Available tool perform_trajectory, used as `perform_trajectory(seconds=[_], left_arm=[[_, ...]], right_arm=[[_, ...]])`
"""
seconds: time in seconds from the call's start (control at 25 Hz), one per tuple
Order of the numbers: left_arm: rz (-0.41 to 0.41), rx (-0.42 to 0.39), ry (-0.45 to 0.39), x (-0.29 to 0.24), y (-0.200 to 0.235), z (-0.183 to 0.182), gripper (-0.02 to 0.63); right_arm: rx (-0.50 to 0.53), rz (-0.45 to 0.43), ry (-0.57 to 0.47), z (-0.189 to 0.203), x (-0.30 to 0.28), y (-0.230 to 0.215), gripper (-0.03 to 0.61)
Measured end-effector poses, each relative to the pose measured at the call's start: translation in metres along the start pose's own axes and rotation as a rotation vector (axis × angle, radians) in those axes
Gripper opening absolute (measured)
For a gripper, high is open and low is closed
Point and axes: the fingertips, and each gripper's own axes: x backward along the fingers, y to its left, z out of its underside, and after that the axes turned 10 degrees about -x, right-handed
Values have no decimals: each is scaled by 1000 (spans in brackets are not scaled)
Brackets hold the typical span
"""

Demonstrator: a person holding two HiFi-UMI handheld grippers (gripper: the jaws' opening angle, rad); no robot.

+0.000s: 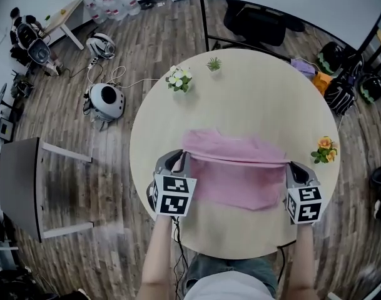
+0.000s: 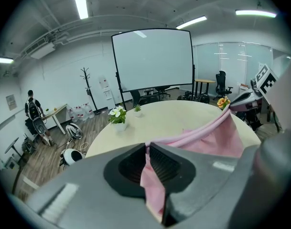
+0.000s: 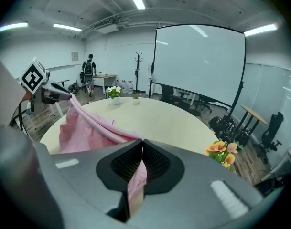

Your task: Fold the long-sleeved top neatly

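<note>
The pink long-sleeved top (image 1: 237, 170) lies on the round beige table (image 1: 240, 92), partly folded, its near fold lifted and stretched between the two grippers. My left gripper (image 1: 182, 160) is shut on the fold's left end; pink cloth (image 2: 152, 185) runs between its jaws. My right gripper (image 1: 291, 167) is shut on the right end, with pink cloth (image 3: 135, 180) pinched between its jaws. In the left gripper view the top (image 2: 212, 137) stretches across to the right gripper (image 2: 243, 99). In the right gripper view the top (image 3: 85, 128) reaches the left gripper (image 3: 57, 95).
A white-flowered pot (image 1: 178, 79) and a small green plant (image 1: 214, 64) stand at the table's far side, an orange-flowered pot (image 1: 325, 149) at its right edge. A grey side table (image 1: 21, 183) stands at the left. A person (image 3: 89, 73) stands far off.
</note>
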Motion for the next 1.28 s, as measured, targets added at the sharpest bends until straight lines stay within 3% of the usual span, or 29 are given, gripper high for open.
perform_trajectory(seconds=[0.28,0.76,1.08,1.28], left_arm=[[0,57,51,-54,13,2,34],[-2,74,197,-142,22,33,35],[-50,68,247,-165,41,53,29],[-68,75,240,-165,44,54,29]], right_arm=[[-18,-22,53,-5,-55,-12,32],[-22,-59,191,21,-145,-22,34],[-48,-39,254,38,-174,-31,46],[-88,-32,231,35,-178,-39,91]])
